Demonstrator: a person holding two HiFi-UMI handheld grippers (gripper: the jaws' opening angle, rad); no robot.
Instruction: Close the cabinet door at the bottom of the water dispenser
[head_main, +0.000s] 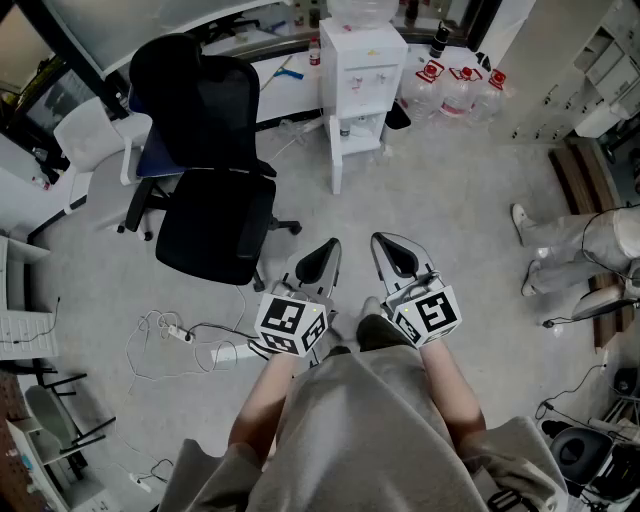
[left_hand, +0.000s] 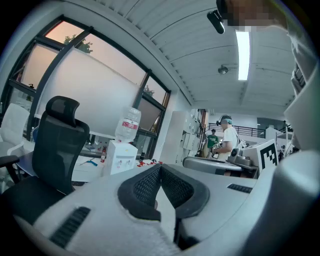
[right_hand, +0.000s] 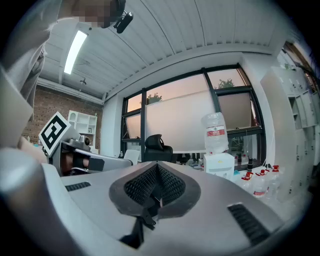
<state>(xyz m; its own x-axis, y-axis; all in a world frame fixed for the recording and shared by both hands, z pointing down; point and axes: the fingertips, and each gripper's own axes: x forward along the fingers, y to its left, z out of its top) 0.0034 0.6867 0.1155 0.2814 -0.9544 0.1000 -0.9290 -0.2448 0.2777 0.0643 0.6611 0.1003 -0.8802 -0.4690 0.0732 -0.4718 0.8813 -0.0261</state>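
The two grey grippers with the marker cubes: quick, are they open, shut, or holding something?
Left grey two-jaw gripper: closed, holding nothing.
Right grey two-jaw gripper: closed, holding nothing.

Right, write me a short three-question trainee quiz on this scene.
1. True or false: the cabinet door at the bottom of the water dispenser is already shut.
2. In the head view, what stands left of the dispenser? A) black office chair B) ladder C) trolley
3. Fill in: the left claw and the right claw are both ____ with nothing in them.

Key: 1 false, it hangs open; 2 A; 3 shut.
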